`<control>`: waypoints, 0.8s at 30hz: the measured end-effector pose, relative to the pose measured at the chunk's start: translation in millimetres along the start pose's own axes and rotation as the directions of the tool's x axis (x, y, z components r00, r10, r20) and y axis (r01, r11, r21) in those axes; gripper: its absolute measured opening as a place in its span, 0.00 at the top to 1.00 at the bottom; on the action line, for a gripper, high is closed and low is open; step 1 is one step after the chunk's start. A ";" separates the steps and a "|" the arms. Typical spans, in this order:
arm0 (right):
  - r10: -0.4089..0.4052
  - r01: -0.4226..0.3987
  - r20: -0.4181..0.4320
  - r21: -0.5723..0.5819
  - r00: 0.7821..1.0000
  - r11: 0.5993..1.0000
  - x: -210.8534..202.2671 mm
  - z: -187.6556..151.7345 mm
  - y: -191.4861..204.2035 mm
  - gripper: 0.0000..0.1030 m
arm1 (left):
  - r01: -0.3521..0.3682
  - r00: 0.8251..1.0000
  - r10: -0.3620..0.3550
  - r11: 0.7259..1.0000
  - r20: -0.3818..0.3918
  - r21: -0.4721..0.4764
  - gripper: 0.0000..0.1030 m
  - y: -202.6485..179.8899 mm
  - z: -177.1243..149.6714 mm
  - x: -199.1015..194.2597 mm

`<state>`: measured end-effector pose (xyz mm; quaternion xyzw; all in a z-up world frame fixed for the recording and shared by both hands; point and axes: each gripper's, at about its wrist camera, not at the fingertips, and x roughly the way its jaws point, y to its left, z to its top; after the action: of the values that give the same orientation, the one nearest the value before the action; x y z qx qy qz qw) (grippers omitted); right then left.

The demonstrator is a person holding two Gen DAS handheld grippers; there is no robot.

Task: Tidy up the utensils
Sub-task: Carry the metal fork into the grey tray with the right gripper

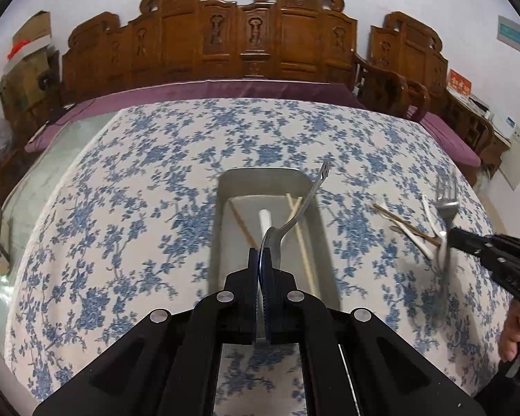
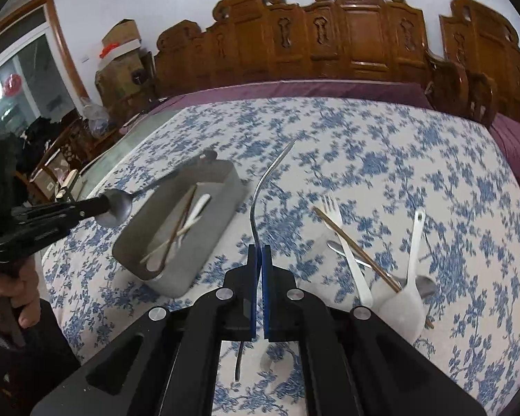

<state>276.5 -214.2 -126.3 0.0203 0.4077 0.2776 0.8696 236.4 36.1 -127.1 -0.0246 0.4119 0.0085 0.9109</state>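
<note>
Utensils filled both my grippers: the left gripper (image 1: 263, 260) pinched a metal spoon (image 1: 277, 235) by its bowl above the steel tray (image 1: 222, 228), the right gripper (image 2: 260, 260) clamped a metal fork (image 2: 260, 204) edge-on. Such thin grips could slip, dropping either onto the floral tablecloth (image 1: 121, 208).

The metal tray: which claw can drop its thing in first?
Probably the left claw. Its metal spoon hangs right over the metal tray. The right claw holds a metal fork off to the side, above the tablecloth.
</note>
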 end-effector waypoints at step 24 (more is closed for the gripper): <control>0.038 -0.039 -0.010 -0.120 0.999 0.992 35.3 73.3 87.3 0.97 | 0.002 1.000 -0.002 0.999 0.002 -0.040 0.97 29.2 -5.4 38.7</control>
<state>306.7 -108.8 -79.2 -0.0252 0.3930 0.3186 0.8622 256.9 64.8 -160.8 -0.0431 0.4108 0.0156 0.9106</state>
